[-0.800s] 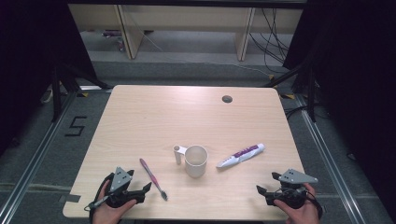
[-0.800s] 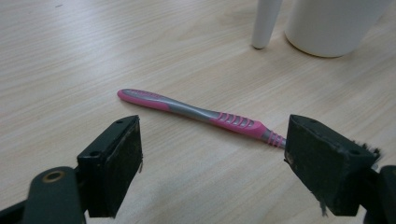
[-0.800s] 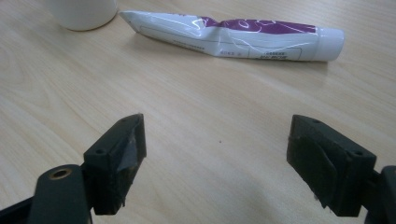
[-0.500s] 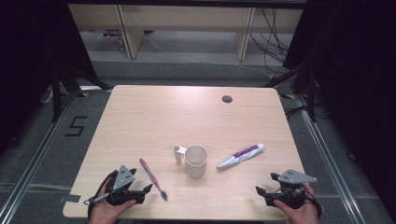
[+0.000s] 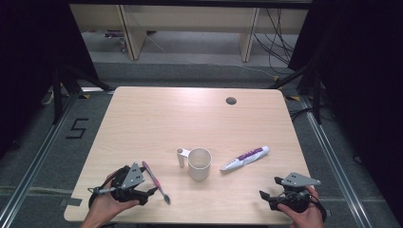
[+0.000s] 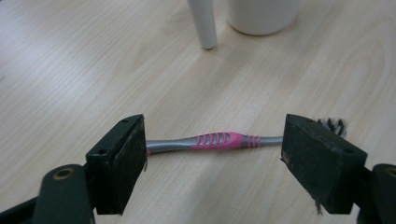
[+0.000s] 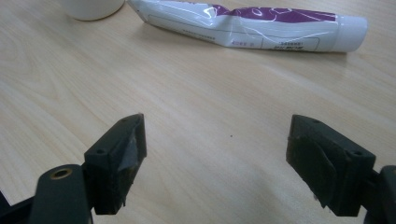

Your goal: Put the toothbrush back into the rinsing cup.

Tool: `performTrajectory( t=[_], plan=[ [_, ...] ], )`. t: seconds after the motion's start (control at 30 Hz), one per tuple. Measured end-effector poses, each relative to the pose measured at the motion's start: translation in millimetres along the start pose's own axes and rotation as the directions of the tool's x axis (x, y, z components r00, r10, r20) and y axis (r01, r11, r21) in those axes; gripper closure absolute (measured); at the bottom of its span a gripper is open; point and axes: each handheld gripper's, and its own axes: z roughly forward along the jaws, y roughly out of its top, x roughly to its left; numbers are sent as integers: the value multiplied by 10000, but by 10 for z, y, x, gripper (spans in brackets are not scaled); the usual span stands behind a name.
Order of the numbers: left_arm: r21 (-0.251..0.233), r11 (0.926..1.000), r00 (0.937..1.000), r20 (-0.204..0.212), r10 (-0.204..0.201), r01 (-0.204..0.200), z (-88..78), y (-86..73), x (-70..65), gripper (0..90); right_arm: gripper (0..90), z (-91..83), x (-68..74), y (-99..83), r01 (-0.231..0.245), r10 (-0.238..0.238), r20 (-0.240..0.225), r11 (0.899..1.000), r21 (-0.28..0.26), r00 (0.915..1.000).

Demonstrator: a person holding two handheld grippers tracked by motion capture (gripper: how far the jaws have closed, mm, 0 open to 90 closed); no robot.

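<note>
Your left gripper (image 5: 145, 192) sat low at the near left edge of the worktop (image 5: 157, 118), fingers (image 6: 122, 161) wide apart, gripping nothing. The toothbrush (image 6: 217, 140) lay flat on the wood just beyond them, crossing the gap between the fingers, bristles toward the right finger; contact unclear. Your right gripper (image 5: 266, 195) sat at the near right corner, fingers (image 7: 120, 154) also spread wide and empty over bare wood. The toothpaste tube (image 7: 247, 25) lay well ahead of them, apart. The white mug (image 5: 199, 164) stood upright mid-worktop, between toothbrush and tube, handle facing left.
</note>
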Motion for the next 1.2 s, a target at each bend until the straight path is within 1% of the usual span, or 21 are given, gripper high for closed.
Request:
performTrajectory(
  t=[0.03,0.17,0.2,0.23,0.27,0.3,0.33,0.37,0.4,0.43,0.57,0.6,0.63,0.7,0.73,0.77,0.83,0.93,1.07,1.17,1.2],
  plan=[
    [263,9990,9993,96,362,-365,0,26,37,231,209,5,-5,0,107,-107,2,9999,-28,9999],
    [508,9953,9955,500,799,-825,49,117,105,245,210,7,0,-6,-68,70,-149,9999,119,9999],
    [577,9932,9924,755,971,-1016,81,162,113,248,210,4,-2,-6,-82,83,-69,9999,106,9999],
    [577,9932,9924,755,971,-1016,81,162,113,249,210,4,-2,-6,-82,83,-69,9999,106,9999],
    [684,9901,9895,849,1166,-1225,101,182,113,249,211,4,15,-7,-366,369,-177,9992,189,9992],
    [835,9859,9861,937,1371,-1450,124,198,114,257,210,8,-11,-4,-56,56,-72,10000,70,10000],
    [992,9798,9806,1095,1624,-1734,144,215,120,267,210,14,-7,-5,-137,138,-173,9999,96,9998],
    [1053,9774,9778,1225,1700,-1832,169,226,122,275,211,13,-6,-6,-148,150,-203,9998,109,9997],
    [1171,9718,9715,1452,1872,-2047,192,236,124,289,212,8,-10,-4,-64,65,-124,9999,81,9999],
    [1302,9633,9638,1603,2130,-2345,211,248,128,320,212,12,-6,-3,-145,146,-210,9999,86,9997],
    [1744,9372,9387,2258,2605,-3021,265,305,163,361,212,14,-14,-4,-78,80,-169,9999,101,9998],
    [1704,9337,9321,2412,2704,-3149,278,310,172,365,212,12,-11,-5,-123,125,-182,9998,131,9998],
    [1805,9288,9279,2525,2744,-3237,284,323,181,375,213,14,-5,-13,-207,211,-223,9996,172,9995],
    [1859,9242,9233,2625,2805,-3336,302,340,199,375,213,11,1,-14,-289,294,-266,9994,203,9992],
    [1930,9171,9172,2714,2916,-3487,310,349,212,376,214,10,-3,-13,-235,240,-253,9996,174,9994],
    [1961,9131,9129,2798,2972,-3574,326,350,226,377,214,8,1,-13,-312,318,-297,9993,192,9991],
    [2146,9066,9098,2910,2958,-3634,358,342,279,380,215,7,4,-10,-404,412,-322,9989,256,9986],
    [2232,9060,9112,2932,2894,-3596,381,326,327,381,216,9,5,-10,-411,419,-298,9988,267,9987],
    [2390,8978,9049,3118,2897,-3698,428,298,378,382,217,9,-4,-12,-340,348,-357,9992,231,9988],
    [2374,8923,8939,3375,2949,-3840,462,292,391,392,218,10,-2,-12,-380,385,-287,9991,198,9988],
    [2291,8932,8911,3418,2984,-3870,472,290,386,393,218,10,-3,-11,-388,396,-348,9990,240,9986]
  ],
)
